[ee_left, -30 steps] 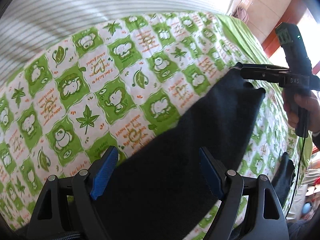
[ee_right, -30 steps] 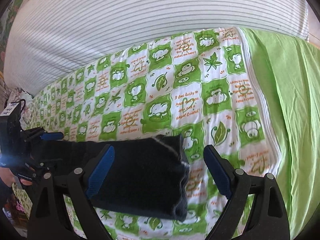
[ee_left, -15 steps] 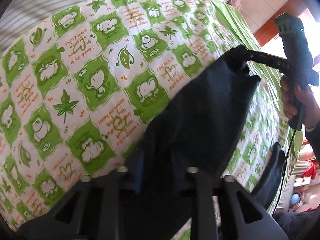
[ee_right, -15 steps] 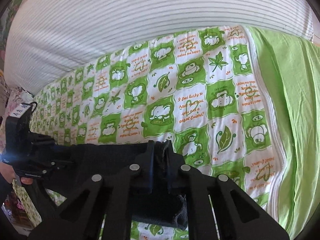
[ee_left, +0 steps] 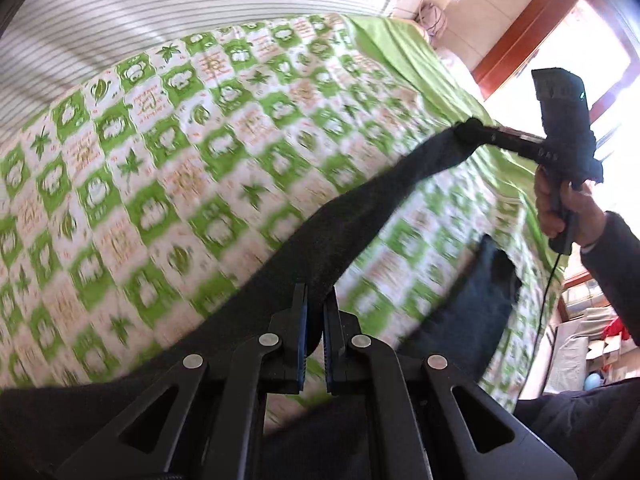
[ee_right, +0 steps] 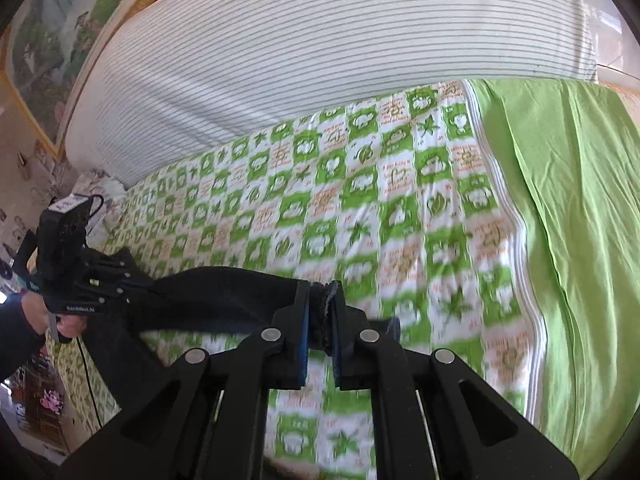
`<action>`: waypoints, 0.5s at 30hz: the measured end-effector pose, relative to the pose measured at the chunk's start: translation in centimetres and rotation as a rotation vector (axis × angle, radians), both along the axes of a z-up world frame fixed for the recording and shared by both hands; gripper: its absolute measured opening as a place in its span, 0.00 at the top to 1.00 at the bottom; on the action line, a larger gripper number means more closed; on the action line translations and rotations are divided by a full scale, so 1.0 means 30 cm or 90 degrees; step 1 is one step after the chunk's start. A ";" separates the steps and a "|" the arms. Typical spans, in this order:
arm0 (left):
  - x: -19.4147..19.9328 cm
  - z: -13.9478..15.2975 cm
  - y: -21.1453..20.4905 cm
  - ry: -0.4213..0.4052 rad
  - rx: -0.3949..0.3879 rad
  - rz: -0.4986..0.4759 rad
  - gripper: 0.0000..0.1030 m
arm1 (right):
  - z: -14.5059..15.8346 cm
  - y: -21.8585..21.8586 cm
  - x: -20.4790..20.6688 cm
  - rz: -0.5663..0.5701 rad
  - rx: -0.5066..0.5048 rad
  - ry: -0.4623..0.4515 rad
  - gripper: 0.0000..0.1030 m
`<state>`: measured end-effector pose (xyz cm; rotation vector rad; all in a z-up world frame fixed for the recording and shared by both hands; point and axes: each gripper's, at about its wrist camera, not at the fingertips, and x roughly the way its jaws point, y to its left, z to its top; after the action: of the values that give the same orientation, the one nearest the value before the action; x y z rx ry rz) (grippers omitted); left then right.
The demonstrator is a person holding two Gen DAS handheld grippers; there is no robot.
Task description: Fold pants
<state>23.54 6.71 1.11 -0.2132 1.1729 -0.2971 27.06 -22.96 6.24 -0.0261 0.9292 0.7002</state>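
both hand-held grippers, left (ee_left: 315, 304) and right (ee_right: 320, 300), clenched on the dark pants (ee_left: 352, 216); striped pillow (ee_right: 320, 60) fullest from the right wrist.

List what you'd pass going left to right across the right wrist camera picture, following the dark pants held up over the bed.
Person's left hand → left gripper shut on the pants → stretched dark pants → right gripper shut on the pants' end → checked green and white quilt → plain green sheet.
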 end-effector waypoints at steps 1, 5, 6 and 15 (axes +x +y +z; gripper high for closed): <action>-0.024 0.006 -0.013 -0.002 -0.006 0.003 0.96 | -0.002 -0.013 -0.023 0.002 -0.001 0.003 0.91; -0.130 0.020 -0.072 -0.005 -0.026 0.007 0.96 | -0.013 -0.070 -0.121 0.005 0.004 0.015 0.91; -0.152 0.022 -0.086 -0.005 -0.029 0.007 0.96 | -0.019 -0.086 -0.149 0.005 0.002 0.018 0.91; -0.327 0.015 -0.218 0.000 -0.045 0.019 0.96 | -0.071 -0.182 -0.332 -0.009 0.004 0.050 0.91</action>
<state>13.71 0.16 1.57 -0.2917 1.1596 -0.3124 17.09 -28.41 4.11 0.0147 1.0019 0.6947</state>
